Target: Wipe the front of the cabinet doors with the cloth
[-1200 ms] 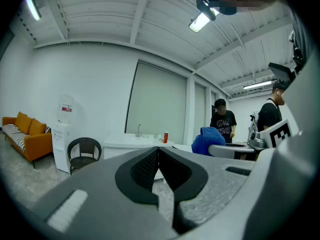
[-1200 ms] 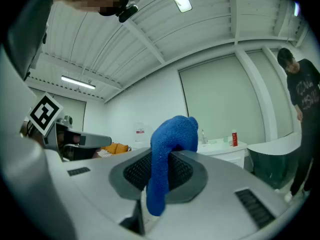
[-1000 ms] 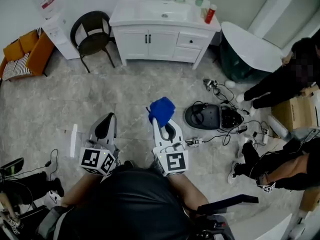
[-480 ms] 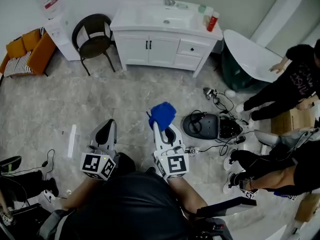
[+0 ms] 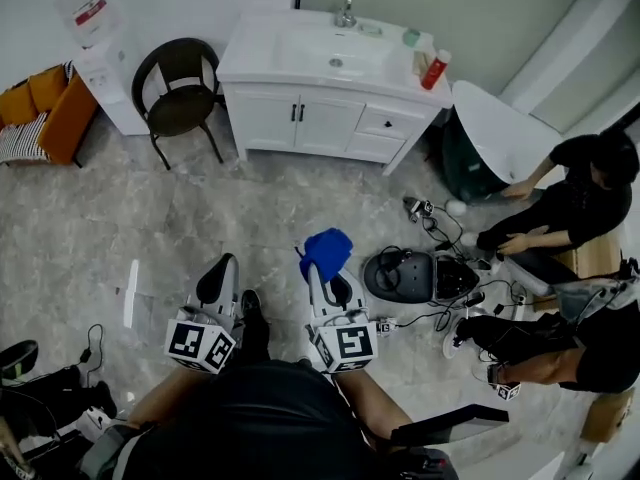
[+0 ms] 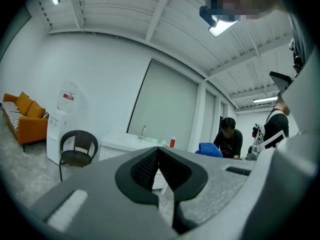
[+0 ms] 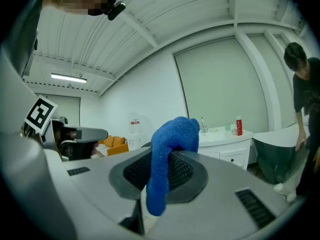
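Your right tool is clamped on the blue cloth; in the right gripper view the cloth bunches above the jaws and drapes down between them. Your left tool carries nothing: the left gripper view shows its jaws pressed together with no gap. Both tools are held low in front of you over the grey floor, the left one at about 9 o'clock from the right one and well apart from it.

The cloth is not touching the cabinet doors. They stand shut at 12 o'clock, well away across the floor, white with dark handles, under a basin with a tap. A red bottle stands at the right end of that worktop. A dark chair sits at about 11 o'clock, just left of the cabinet. A black device with tangled cables lies on the floor at 3 o'clock from the cloth, and a person in black crouches beyond it at 2 o'clock.
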Motion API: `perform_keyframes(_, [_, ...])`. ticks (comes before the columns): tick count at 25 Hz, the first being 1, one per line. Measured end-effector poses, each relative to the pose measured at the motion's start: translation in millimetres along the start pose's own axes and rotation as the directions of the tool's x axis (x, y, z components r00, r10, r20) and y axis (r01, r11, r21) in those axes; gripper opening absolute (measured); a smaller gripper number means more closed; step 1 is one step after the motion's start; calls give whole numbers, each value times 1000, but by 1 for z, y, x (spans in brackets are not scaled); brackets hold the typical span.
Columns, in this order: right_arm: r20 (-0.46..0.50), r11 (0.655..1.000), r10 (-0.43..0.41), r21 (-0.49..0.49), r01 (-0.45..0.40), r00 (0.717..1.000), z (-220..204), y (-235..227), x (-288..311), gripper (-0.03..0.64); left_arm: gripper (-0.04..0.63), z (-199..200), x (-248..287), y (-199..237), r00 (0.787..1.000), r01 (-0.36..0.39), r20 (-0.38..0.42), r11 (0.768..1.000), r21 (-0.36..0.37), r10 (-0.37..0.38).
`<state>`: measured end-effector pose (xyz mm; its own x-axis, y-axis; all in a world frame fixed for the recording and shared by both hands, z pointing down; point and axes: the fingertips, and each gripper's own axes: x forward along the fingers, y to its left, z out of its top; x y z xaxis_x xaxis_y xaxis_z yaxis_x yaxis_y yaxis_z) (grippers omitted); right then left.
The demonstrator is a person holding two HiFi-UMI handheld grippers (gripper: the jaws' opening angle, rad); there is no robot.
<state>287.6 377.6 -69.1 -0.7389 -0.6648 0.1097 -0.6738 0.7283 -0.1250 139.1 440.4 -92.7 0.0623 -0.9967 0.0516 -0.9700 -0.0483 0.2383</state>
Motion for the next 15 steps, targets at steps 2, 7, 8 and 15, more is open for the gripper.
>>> perform_keyframes(2, [-5,1000,-12,-4,11,1000,1,1,27,52,3,9,20,21,1000,21,2,1000,5,-21])
perform_keyframes(7, [-30,999,-47,0,47,998,6,8,92,52,3,30,57,78,999,43,10,999,-4,-43])
perform_keyframes(8, [-36,999,-51,3,52,998,7,12,105,52,3,34,62,90,999,43,12,999,-8,-43])
perform_keyframes(15, [2,999,-5,37,5,1000,14,37,171,52,3,45,93,147,999,51,3,999,-12,-51])
